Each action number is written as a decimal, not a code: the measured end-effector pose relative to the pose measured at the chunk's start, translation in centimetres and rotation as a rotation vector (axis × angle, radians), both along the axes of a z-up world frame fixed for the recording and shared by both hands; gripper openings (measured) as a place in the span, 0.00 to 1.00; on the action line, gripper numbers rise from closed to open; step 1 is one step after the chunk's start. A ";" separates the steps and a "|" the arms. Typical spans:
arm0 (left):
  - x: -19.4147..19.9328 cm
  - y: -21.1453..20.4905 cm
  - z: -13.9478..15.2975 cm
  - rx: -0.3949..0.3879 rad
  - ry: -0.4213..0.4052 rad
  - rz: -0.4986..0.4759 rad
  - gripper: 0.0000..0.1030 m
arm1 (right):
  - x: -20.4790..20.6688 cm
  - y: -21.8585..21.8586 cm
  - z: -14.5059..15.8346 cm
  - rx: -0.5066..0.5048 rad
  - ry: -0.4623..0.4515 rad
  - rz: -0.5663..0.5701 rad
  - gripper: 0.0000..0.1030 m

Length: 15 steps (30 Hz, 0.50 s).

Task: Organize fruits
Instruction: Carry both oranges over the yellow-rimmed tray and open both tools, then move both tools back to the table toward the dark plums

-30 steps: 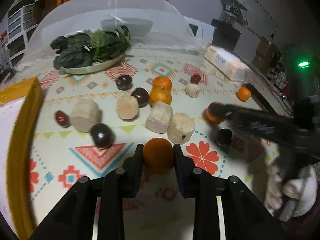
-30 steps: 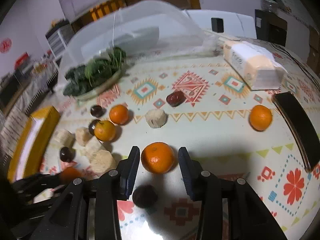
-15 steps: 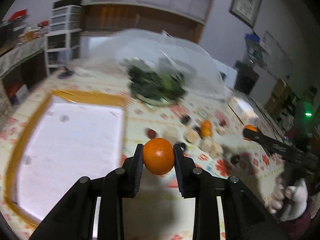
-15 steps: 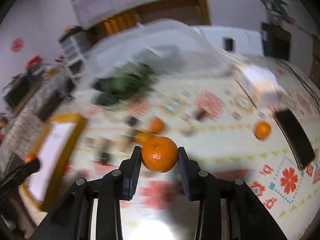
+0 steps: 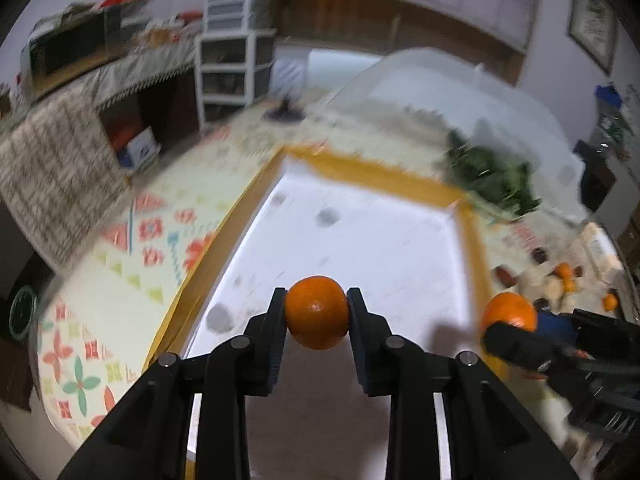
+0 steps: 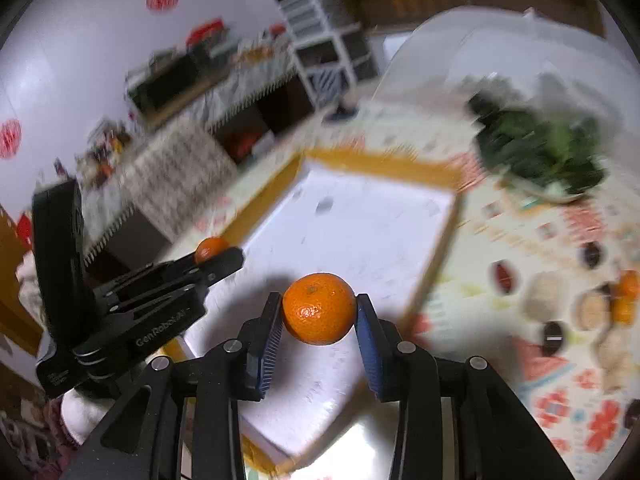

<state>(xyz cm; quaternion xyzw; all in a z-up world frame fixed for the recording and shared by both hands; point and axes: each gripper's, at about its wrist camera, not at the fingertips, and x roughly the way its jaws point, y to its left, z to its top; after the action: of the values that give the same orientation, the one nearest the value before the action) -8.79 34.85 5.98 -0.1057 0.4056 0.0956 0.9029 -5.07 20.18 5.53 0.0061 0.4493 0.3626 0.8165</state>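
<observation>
With both claws over the yellow-rimmed tray (image 5: 472, 248), I had the left claw (image 5: 317, 314) clamped on one orange (image 5: 317, 312) and the right claw (image 6: 318, 312) clamped on a second orange (image 6: 319, 308), each fruit clear of the white tray floor. My worry was that the round fruit, let go from up there, would roll or bounce over the low rim. The claws also hung close together, so opening them carelessly might knock one fruit aside. Farther off on the counter (image 6: 560, 400), more oranges (image 6: 626, 298) waited among brown and beige pieces near the greens (image 6: 536, 152).
</observation>
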 end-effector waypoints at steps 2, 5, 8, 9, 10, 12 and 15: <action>-0.1 0.9 -0.8 -0.015 0.012 0.016 0.28 | 0.2 1.8 -1.7 -0.033 0.017 0.013 0.38; -0.6 1.7 -1.2 -0.023 0.011 0.039 0.28 | 0.1 3.1 -3.1 -0.057 0.023 0.017 0.39; -1.1 2.3 -1.1 -0.043 -0.001 0.052 0.31 | 0.1 3.8 -3.6 -0.090 -0.020 -0.009 0.40; -1.2 2.4 -1.0 -0.052 -0.009 0.056 0.41 | 0.0 3.9 -3.6 -0.087 -0.030 -0.011 0.48; -1.5 2.5 -0.7 -0.058 -0.021 0.066 0.46 | 0.0 3.8 -3.6 -0.073 -0.030 -0.010 0.51; -1.9 2.7 -0.2 -0.061 -0.049 0.085 0.53 | 0.0 3.7 -3.4 -0.063 -0.039 -0.016 0.61; -3.2 2.7 1.6 -0.059 -0.119 0.112 0.53 | -0.6 3.1 -2.1 -0.049 -0.089 -0.017 0.60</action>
<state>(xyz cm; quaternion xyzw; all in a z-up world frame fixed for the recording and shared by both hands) -12.00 37.59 7.55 -0.1601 0.3471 0.1277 0.9152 -5.69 23.32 3.48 -0.0262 0.4210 0.3443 0.8387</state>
